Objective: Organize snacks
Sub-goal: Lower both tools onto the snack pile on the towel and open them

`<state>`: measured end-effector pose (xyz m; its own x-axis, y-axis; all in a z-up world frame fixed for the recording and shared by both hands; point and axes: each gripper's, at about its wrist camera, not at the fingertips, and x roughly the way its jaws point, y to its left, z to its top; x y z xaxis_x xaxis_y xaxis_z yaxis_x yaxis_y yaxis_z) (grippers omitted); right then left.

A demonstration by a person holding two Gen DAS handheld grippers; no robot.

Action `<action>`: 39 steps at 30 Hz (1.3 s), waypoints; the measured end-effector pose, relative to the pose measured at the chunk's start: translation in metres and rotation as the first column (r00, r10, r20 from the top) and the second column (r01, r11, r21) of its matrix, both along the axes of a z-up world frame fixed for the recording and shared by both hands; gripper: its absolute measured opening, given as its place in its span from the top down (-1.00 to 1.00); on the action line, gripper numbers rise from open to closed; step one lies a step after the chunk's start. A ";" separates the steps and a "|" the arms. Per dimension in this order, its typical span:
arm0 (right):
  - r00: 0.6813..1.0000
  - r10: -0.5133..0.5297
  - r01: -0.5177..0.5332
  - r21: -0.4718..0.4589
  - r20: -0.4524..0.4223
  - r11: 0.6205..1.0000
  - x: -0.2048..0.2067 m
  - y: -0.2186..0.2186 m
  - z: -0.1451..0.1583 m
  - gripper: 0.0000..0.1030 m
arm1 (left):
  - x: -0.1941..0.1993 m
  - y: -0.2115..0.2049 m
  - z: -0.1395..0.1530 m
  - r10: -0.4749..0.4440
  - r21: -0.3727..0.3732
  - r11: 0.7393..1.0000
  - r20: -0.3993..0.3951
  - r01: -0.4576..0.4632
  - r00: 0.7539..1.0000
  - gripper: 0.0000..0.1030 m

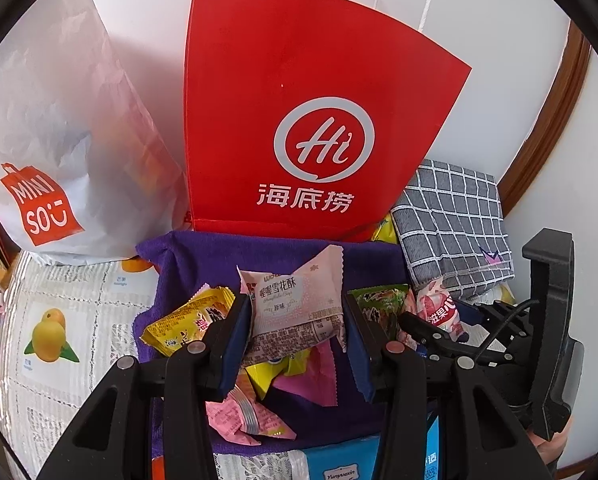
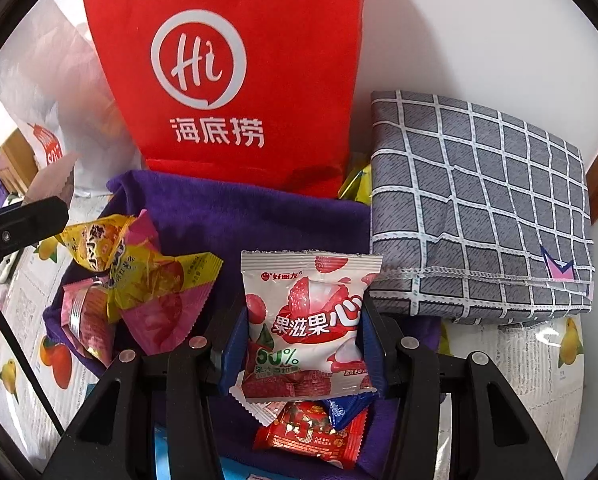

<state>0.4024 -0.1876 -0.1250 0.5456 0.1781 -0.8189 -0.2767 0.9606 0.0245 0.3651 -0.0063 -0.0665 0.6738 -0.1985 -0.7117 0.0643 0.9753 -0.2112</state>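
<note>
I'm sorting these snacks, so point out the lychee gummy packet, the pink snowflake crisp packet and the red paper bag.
lychee gummy packet [image 2: 307,320], right wrist view, printed front.
pink snowflake crisp packet [image 1: 295,300], left wrist view, label area.
red paper bag [image 1: 299,80], left wrist view, plain front above logo.

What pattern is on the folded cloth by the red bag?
Grey with a white grid; the folded cloth shows best in the right wrist view.

Left gripper [image 1: 297,316] clamps pink snack packet [image 1: 295,308].

left wrist: close, angled down | right wrist: same | shared: red bag [image 1: 299,120], purple cloth [image 2: 239,216]
</note>
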 end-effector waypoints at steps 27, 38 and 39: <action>0.992 0.022 -0.024 -0.013 -0.124 1.000 0.016 -0.001 -0.030 0.02 | 0.013 -0.004 -0.027 -0.029 -0.040 0.999 -0.118 0.025 0.993 0.17; 0.989 0.017 -0.020 -0.020 -0.148 1.000 0.029 -0.004 -0.045 0.01 | 0.022 -0.018 -0.047 -0.073 -0.046 0.997 -0.197 0.065 0.978 0.17; 0.989 0.015 -0.018 -0.020 -0.150 1.000 0.030 -0.006 -0.045 0.01 | 0.022 -0.019 -0.049 -0.072 -0.047 0.997 -0.201 0.064 0.977 0.17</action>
<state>0.4325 -0.1935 -0.1705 0.4138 0.1674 -0.8948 -0.2872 0.9568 0.0462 0.3873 -0.0251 -0.1152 0.5004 -0.2704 -0.8225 0.0824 0.9606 -0.2656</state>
